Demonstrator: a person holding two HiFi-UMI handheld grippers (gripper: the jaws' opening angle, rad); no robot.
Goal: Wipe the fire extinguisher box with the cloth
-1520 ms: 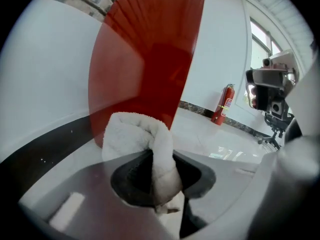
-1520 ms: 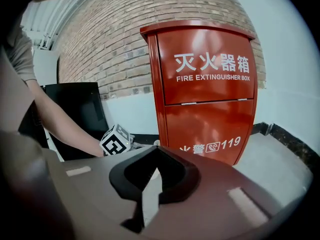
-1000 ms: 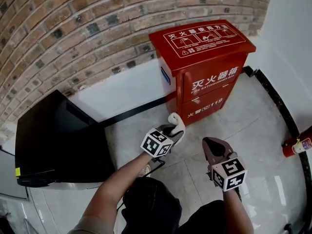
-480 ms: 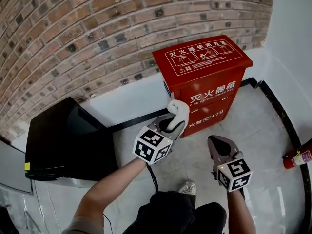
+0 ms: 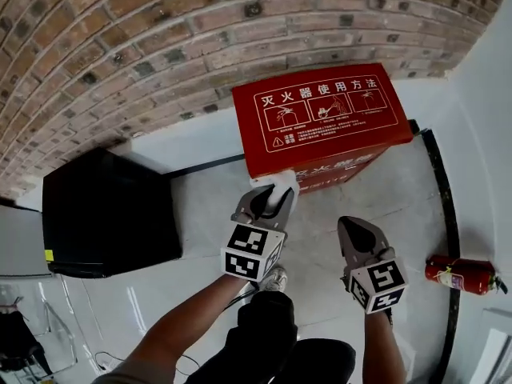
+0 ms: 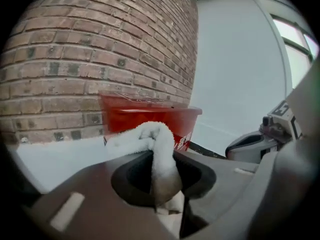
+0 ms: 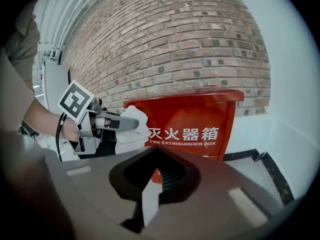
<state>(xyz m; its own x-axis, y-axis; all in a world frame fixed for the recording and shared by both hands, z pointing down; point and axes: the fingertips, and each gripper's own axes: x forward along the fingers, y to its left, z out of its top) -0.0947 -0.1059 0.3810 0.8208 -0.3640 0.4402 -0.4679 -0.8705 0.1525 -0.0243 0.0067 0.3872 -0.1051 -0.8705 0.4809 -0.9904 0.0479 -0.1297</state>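
The red fire extinguisher box [image 5: 322, 118] stands against the brick wall, its lid printed with white instructions; it also shows as a red box [image 6: 150, 119] and a red front [image 7: 192, 121]. My left gripper [image 5: 268, 202] is shut on a white cloth [image 5: 282, 184], held just in front of the box's near left corner, about level with the lid edge. The cloth [image 6: 155, 149] bulges out between the jaws and appears again as a white wad [image 7: 131, 126]. My right gripper [image 5: 356, 234] hangs lower and further back, shut and empty, right of the left one.
A black cabinet [image 5: 108, 214] stands left of the box against the wall. A red fire extinguisher [image 5: 464, 274] lies on the tiled floor at the right, beside a black skirting strip [image 5: 448, 214]. A white wall closes the corner on the right.
The view has tilted down over the box, so its lid now faces the camera. My left gripper with the cloth has come up close to the lid's front edge. The right gripper has barely moved.
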